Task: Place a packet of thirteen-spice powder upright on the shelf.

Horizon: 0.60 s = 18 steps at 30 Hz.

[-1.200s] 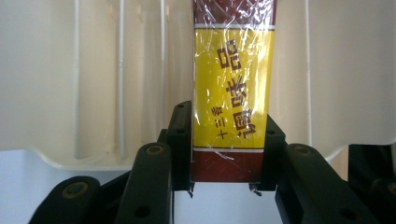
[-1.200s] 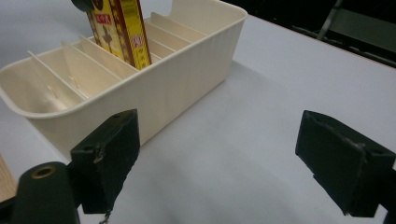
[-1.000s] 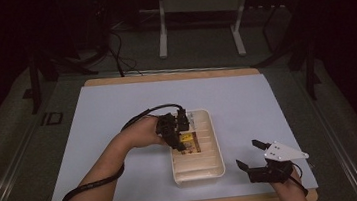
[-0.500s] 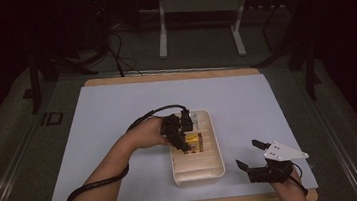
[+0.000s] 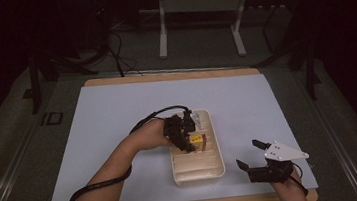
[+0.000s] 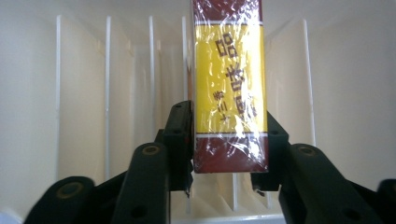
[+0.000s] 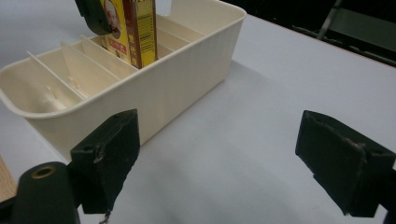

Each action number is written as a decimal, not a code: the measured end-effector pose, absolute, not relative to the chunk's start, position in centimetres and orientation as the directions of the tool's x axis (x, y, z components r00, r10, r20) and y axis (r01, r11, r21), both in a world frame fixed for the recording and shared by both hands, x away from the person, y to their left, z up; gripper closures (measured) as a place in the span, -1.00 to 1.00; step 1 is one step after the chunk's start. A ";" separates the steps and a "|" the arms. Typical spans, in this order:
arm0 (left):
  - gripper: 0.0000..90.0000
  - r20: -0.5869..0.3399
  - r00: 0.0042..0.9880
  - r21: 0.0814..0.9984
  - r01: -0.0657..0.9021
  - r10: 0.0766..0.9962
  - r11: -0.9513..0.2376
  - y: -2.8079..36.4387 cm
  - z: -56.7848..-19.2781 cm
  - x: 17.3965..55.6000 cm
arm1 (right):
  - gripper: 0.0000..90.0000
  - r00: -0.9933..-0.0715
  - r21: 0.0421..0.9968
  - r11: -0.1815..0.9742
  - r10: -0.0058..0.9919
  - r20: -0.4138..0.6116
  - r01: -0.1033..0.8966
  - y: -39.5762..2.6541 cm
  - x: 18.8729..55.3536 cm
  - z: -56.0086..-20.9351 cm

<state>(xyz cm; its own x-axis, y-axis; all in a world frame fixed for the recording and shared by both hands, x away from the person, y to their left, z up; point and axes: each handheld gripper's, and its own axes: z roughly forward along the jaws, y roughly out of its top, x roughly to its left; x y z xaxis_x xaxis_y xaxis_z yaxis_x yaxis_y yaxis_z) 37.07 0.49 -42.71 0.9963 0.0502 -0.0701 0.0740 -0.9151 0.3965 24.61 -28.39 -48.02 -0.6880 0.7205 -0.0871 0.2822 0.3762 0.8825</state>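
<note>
My left claw (image 6: 229, 154) grips a yellow-and-maroon wrapped box (image 6: 230, 88) upright inside the cream divided tray (image 5: 214, 169), between its dividers. My right claw (image 5: 250, 154) rests spread wide on the worktop (image 5: 118, 117) beside the tray.

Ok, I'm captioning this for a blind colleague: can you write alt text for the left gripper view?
The left gripper is shut on a cellophane-wrapped yellow and dark red box, held on end between its two black jaws. Behind it stands a cream divided bin, its thin white partitions forming narrow slots.
</note>
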 end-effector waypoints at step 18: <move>0.20 -0.077 0.995 0.458 0.098 0.071 -0.883 2.0 -39.6 36.3 | -0.69 -0.690 0.882 0.379 0.718 -0.091 0.279 -28.4 24.6 -48.0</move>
